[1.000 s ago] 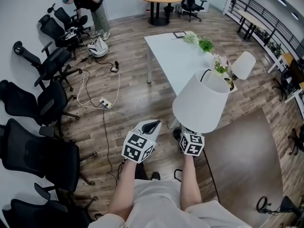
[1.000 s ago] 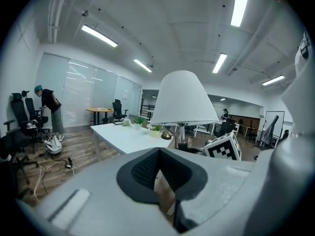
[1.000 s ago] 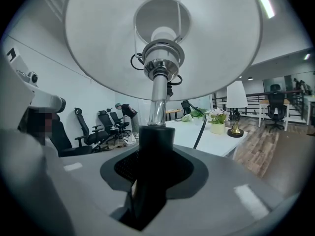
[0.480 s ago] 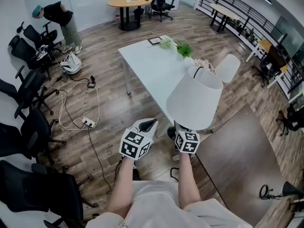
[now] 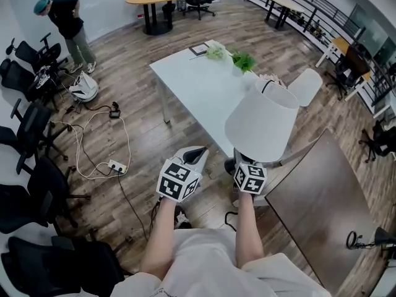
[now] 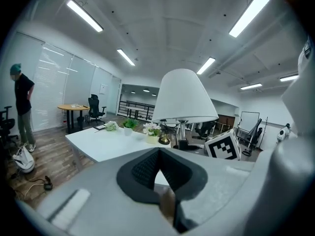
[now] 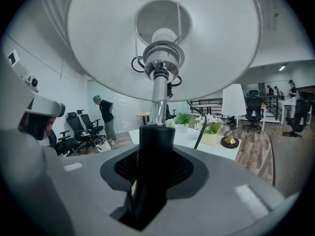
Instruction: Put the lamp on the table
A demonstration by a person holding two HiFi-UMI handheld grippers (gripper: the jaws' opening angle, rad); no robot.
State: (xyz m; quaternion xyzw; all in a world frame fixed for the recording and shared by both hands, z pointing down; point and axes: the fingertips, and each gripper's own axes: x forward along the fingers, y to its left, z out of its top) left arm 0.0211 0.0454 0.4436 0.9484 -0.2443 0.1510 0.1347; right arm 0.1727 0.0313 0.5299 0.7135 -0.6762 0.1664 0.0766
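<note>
Here the lamp (image 5: 262, 127) stands upright — shade uppermost — in the right gripper (image 7: 153, 178)

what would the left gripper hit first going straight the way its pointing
Probably the near end of the white table: the left gripper, jaws shut and empty, points at it over open floor. The lamp is off to the right of that line. Depth is uncertain.
</note>
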